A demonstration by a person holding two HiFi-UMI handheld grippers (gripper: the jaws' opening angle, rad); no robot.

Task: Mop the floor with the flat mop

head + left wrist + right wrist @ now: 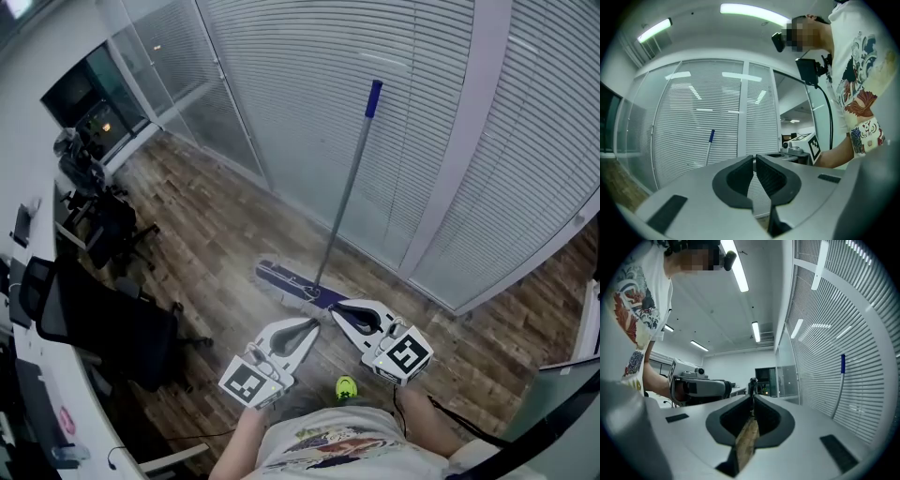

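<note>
No legible text or signs

Floor (216, 234) looked wood plank, brown grain, dull sheen. Mop handle (342, 206) was smooth grey metal. Mop pad (286, 281) looked soft blue cloth. Left gripper (754, 161) shell was matt grey plastic; pads (772, 177) black, ribbed. Blinds (309, 94) were matt white slats.

flat mop (343, 199) upright by blinds (281, 94) | left claw (313, 324), right claw (337, 308) near it
</note>
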